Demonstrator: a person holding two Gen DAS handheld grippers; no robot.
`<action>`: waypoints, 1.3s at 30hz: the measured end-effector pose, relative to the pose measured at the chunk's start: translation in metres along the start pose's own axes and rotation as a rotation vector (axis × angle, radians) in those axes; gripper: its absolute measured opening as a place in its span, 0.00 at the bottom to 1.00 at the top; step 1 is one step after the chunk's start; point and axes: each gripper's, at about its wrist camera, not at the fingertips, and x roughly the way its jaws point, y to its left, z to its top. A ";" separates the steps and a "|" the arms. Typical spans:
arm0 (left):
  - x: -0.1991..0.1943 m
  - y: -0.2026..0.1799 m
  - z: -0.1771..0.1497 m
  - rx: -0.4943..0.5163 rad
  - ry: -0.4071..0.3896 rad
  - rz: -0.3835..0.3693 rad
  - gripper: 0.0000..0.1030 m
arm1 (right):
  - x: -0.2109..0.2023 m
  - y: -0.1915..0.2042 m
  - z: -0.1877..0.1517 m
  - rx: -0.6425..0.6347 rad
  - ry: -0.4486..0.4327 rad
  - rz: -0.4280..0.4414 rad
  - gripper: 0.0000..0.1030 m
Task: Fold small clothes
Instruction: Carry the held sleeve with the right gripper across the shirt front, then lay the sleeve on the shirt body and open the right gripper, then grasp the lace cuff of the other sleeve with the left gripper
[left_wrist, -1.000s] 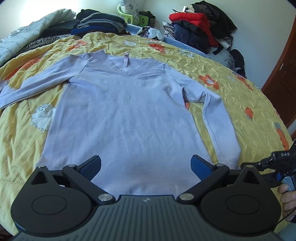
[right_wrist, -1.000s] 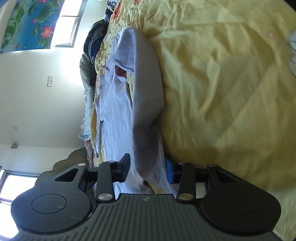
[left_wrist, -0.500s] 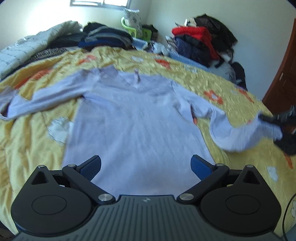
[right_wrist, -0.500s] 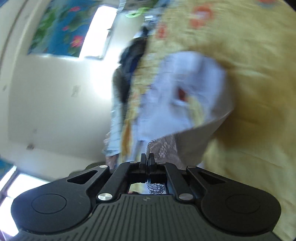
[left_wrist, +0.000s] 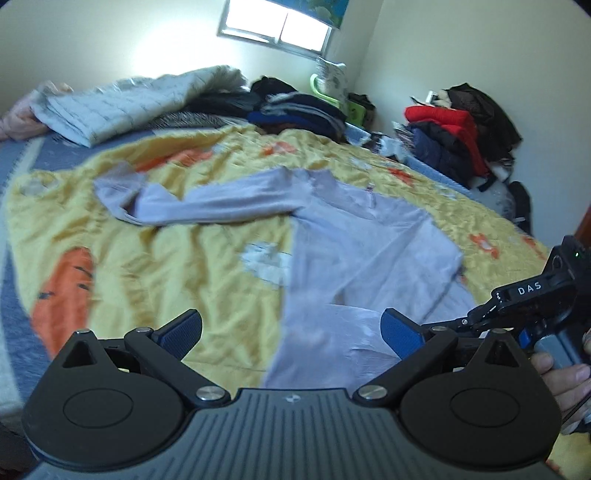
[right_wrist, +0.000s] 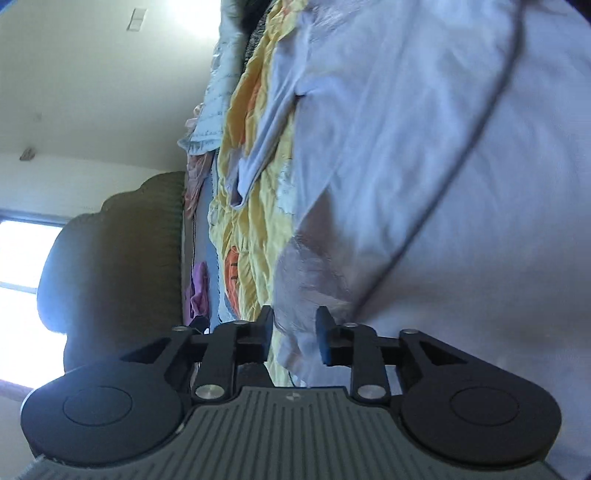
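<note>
A lavender long-sleeved top (left_wrist: 354, 251) lies flat on the yellow bedspread (left_wrist: 177, 280). Its left sleeve (left_wrist: 207, 201) stretches out to the left. Its right sleeve (right_wrist: 424, 155) is folded across the body, and the lace cuff (right_wrist: 306, 280) rests near the hem. My right gripper (right_wrist: 293, 326) is rolled on its side, its jaws opening, with the cuff loose between the fingers (right_wrist: 323, 334). In the left wrist view it (left_wrist: 480, 317) comes in from the right, held by a hand (left_wrist: 565, 373). My left gripper (left_wrist: 291, 328) hovers wide open over the hem's left edge, holding nothing.
A folded grey quilt (left_wrist: 122, 107) and piles of dark clothes (left_wrist: 295, 107) lie along the bed's far side. More clothes, red and dark (left_wrist: 454, 129), are heaped at the back right. A padded headboard (right_wrist: 122, 251) stands at the bed's left end.
The right gripper shut on the right sleeve's cuff, carried it leftwards over the top's body, and has now parted its jaws. The left gripper swung left and stayed open.
</note>
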 end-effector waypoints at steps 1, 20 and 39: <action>0.006 -0.001 0.003 -0.028 0.018 -0.056 1.00 | -0.009 -0.003 -0.002 0.008 -0.014 0.013 0.30; 0.082 0.038 -0.006 -0.698 0.284 -0.235 1.00 | 0.012 -0.033 0.048 0.191 -0.122 0.046 0.50; 0.081 0.064 -0.004 -0.708 0.279 -0.254 1.00 | 0.003 -0.030 -0.001 0.154 -0.025 0.069 0.57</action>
